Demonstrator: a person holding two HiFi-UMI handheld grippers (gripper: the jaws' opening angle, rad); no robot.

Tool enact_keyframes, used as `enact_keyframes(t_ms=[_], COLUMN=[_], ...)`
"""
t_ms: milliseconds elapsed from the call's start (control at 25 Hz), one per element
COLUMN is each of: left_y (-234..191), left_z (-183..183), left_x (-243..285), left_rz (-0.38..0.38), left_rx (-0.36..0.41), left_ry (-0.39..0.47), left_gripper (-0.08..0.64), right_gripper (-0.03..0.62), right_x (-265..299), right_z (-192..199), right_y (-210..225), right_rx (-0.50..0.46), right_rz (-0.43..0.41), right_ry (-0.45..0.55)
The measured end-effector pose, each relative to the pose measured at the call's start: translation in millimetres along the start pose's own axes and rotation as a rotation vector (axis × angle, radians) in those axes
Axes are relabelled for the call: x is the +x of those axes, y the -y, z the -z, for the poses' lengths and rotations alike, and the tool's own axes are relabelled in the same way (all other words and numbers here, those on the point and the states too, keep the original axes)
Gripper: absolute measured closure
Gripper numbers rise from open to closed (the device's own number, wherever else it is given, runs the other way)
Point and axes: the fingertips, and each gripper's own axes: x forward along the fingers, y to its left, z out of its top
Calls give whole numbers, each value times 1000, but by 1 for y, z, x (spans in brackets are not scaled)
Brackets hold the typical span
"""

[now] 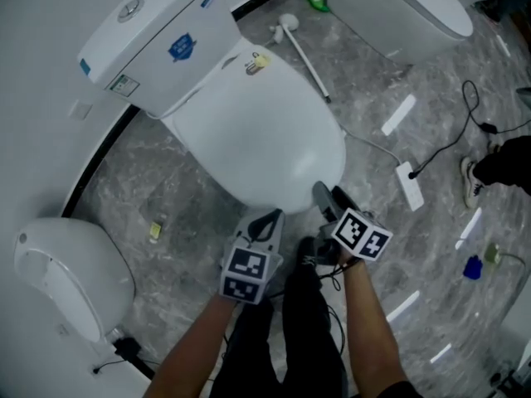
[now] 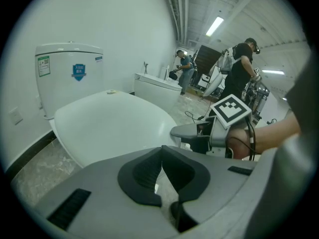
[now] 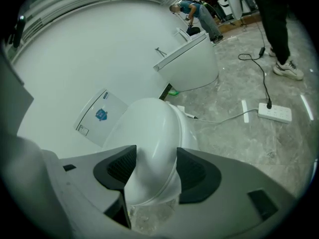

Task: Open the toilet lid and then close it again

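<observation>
The right gripper has its jaws spread wide. The front rim of the toilet lid sits in the gap between them, low in the right gripper view. The pads stand on either side of the rim and do not look to be squeezing it, though the wide-angle view makes it hard to say whether one pad brushes the plastic. The left gripper has its jaws pressed together with nothing between them. It hovers just short of the lid's front edge, beside the right gripper, at lower centre of the head view.

Further out, the lid lies flat down over the bowl in the middle of the head view, and the tank is at upper left. A toilet brush lies on the floor at the top and a power strip at the right.

As a judgement, the lid is closed and neither gripper holds it. That fits either the very start or the finish of the task, and these views alone do not settle which. If it is the start, both lifting and lowering remain.
</observation>
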Motion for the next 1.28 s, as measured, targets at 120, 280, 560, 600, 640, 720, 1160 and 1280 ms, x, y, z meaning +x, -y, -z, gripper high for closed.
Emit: enact_keyframes(t_ms=[120,280,560,600,640,720,1160,1280], left_y=[1,6,15,17,18,21,22,19], left_z=[14,30,44,44,45,45,36,29], left_x=[-2,-3,2,3,4,7,11,10], left_rz=[3,17,35,37,38,38,-11,-26], left_rx=[-9,-15,-24,-27,-31,-41,-166,-183], left_ry=[-24,-57,-90,-92,-93,-90,-42,-23], left_gripper=[552,552,552,552,552,552,554,554], right_gripper=[346,357,370,371,371,371,373,373], right_x=[-2,-2,-13,-16,-18,-24,-52,-58], right_z=[-3,-4,-8,-10,-13,-17,-40,-45], right_y=[2,-2,-14,-17,-21,-28,-57,-66], right_rx=[29,44,62,65,67,67,28,19], right_rz=[-3,7,-9,-14,-19,-29,-44,-46], right_ry=[-10,-23,-28,-25,-22,-16,5,13])
